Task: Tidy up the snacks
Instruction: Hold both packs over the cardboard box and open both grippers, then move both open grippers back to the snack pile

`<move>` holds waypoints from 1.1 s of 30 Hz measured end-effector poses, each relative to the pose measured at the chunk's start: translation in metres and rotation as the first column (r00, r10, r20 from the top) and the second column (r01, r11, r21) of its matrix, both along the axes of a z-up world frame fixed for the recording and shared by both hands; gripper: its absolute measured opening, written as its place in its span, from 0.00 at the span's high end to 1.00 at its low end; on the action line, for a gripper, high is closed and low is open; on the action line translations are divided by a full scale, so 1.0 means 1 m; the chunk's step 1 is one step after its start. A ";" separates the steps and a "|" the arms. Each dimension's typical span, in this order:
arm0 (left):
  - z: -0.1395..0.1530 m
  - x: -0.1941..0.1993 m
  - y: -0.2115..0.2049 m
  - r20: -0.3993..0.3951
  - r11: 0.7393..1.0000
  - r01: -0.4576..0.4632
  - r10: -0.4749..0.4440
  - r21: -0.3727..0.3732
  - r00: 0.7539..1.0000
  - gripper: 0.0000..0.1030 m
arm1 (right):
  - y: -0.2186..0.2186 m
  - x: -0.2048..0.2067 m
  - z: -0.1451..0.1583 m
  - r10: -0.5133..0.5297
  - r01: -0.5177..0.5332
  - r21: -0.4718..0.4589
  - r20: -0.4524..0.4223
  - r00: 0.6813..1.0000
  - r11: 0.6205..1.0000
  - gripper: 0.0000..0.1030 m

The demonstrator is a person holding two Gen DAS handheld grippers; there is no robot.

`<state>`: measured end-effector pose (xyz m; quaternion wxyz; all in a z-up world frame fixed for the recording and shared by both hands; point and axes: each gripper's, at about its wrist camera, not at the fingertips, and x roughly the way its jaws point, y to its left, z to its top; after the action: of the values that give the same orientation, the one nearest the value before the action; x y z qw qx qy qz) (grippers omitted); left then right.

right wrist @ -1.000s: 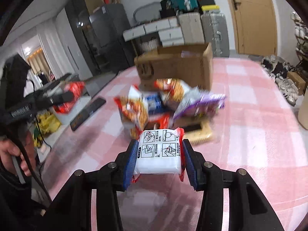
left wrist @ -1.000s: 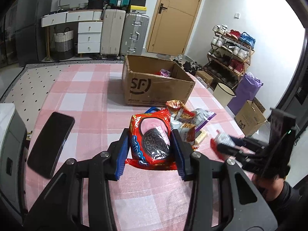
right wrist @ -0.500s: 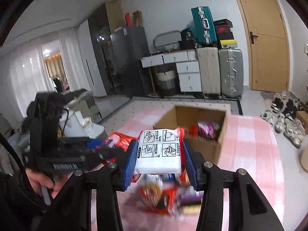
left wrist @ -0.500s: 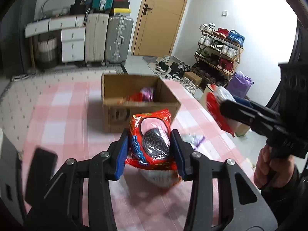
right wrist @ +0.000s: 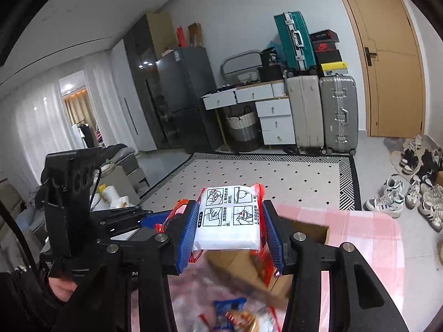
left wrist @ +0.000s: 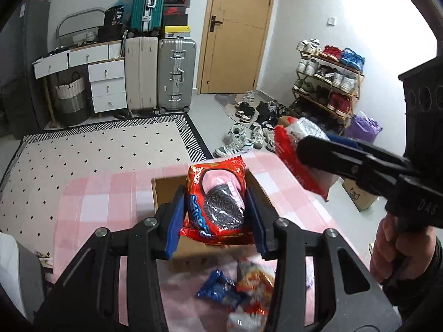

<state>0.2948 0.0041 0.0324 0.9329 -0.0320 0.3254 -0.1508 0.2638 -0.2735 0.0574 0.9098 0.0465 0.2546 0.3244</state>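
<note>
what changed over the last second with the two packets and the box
Both grippers rose from the snack pile and carried their packets over the cardboard box. The left gripper still clamps the Oreo pack; the right gripper still clamps the white packet. Nothing released.

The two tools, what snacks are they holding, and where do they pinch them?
Left tool pinches the red Oreo pack by its sides; right tool pinches the white-and-red packet by its sides.

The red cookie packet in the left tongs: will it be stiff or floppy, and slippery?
The red cookie packet probably holds its shape: it stands upright between the left tongs without drooping. Its glossy film looks slippery. It seems light, since only a side pinch carries it.
</note>
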 end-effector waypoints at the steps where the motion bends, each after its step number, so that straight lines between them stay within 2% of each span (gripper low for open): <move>1: -0.001 0.011 -0.001 -0.009 1.000 0.000 0.000 0.001 1.000 0.62 | 0.001 0.012 0.000 -0.007 0.007 0.005 -0.010 1.000 1.000 0.56; 3: -0.003 0.034 -0.003 -0.024 1.000 -0.001 0.001 -0.009 1.000 0.62 | 0.002 0.034 -0.003 -0.020 0.020 -0.006 -0.018 1.000 1.000 0.56; 5: -0.008 0.054 -0.009 -0.034 1.000 -0.002 0.002 0.011 0.999 0.62 | 0.002 0.055 -0.010 -0.032 0.031 -0.009 -0.033 0.999 0.999 0.56; 11: -0.041 0.110 -0.016 -0.098 1.000 -0.004 0.004 0.006 0.995 0.62 | 0.007 0.107 -0.047 -0.053 0.050 -0.039 -0.094 0.994 0.998 0.55; 16: -0.073 0.134 -0.020 -0.143 1.000 -0.018 0.019 0.011 0.989 0.62 | 0.010 0.130 -0.080 -0.059 0.051 -0.067 -0.129 0.990 0.996 0.54; 20: -0.094 0.144 -0.021 -0.184 1.000 0.000 -0.003 -0.015 0.983 0.61 | 0.011 0.135 -0.097 -0.075 0.063 -0.087 -0.149 0.986 0.994 0.53; 22: -0.101 0.146 -0.022 -0.201 1.000 0.005 -0.008 -0.018 0.979 0.58 | 0.009 0.137 -0.104 -0.079 0.066 -0.089 -0.156 0.985 0.994 0.51; 24: -0.104 0.142 -0.020 -0.196 1.000 -0.005 0.003 -0.008 0.981 0.43 | 0.008 0.136 -0.107 -0.088 0.074 -0.093 -0.160 0.983 0.993 0.50; 27: -0.102 0.131 -0.018 -0.186 1.000 -0.016 0.015 -0.001 0.982 0.22 | 0.004 0.130 -0.107 -0.092 0.080 -0.091 -0.143 0.985 0.993 0.38; 28: -0.100 0.124 -0.017 -0.179 1.000 -0.021 0.021 0.002 0.984 0.21 | 0.003 0.128 -0.104 -0.101 0.089 -0.099 -0.132 0.986 0.991 0.26; 29: -0.098 0.120 -0.015 -0.172 1.000 -0.027 0.028 0.004 0.985 0.21 | 0.000 0.124 -0.102 -0.111 0.099 -0.105 -0.120 0.986 0.990 0.22; 33: -0.084 0.092 -0.009 -0.142 0.999 -0.052 0.054 0.012 0.988 0.21 | -0.008 0.103 -0.089 -0.103 0.095 -0.096 -0.091 0.990 0.991 0.22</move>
<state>0.3871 -0.0044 -0.0514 0.9110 -0.0476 0.3910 -0.1219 0.3669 -0.2813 -0.0318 0.9127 0.0330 0.3099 0.2643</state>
